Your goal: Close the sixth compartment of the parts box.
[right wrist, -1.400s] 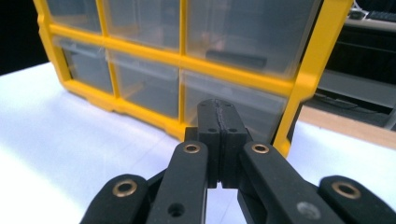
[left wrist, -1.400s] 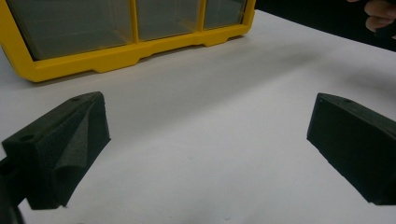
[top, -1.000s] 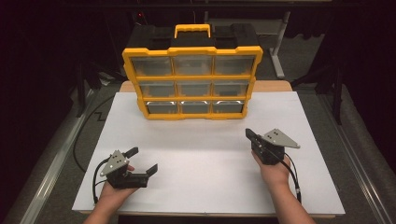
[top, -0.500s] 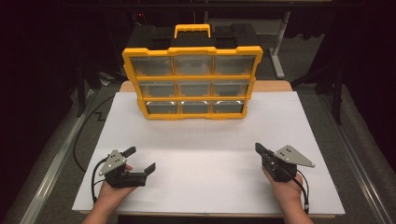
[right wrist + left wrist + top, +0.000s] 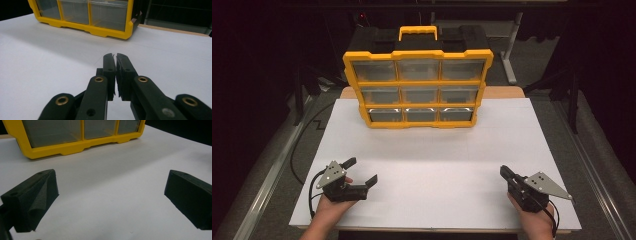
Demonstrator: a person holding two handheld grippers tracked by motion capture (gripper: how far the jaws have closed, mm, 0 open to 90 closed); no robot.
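- Jaws of the left gripper (image 5: 361,171) stand wide apart with bare table between them; jaws of the right gripper (image 5: 505,172) have just been opening from closed and show a hairline gap, nothing held.
- Left gripper view: two black pads (image 5: 37,195) far apart, with the lower edge of the yellow case (image 5: 75,146) beyond them.
- Right gripper view: the two pads (image 5: 110,67) almost touching, aimed toward the case's lower corner (image 5: 125,33).
- Organizer case (image 5: 418,89): yellow frame, carry handle on top, standing upright at the far middle of the table, well apart from both grippers. Nine clear-fronted compartments in three rows of three; the close views suggest the bottom row is empty, the upper rows cannot be judged.
- High view: both hands (image 5: 329,210) enter from the near edge, one at each near corner, each gripper trailing a cable and carrying a grey three-cornered plate.
- Surface: white sheet (image 5: 437,165) over a wooden tabletop, whose edge shows behind the case.
- Room: dark, with metal frame legs (image 5: 507,55) on grey floor behind the table.
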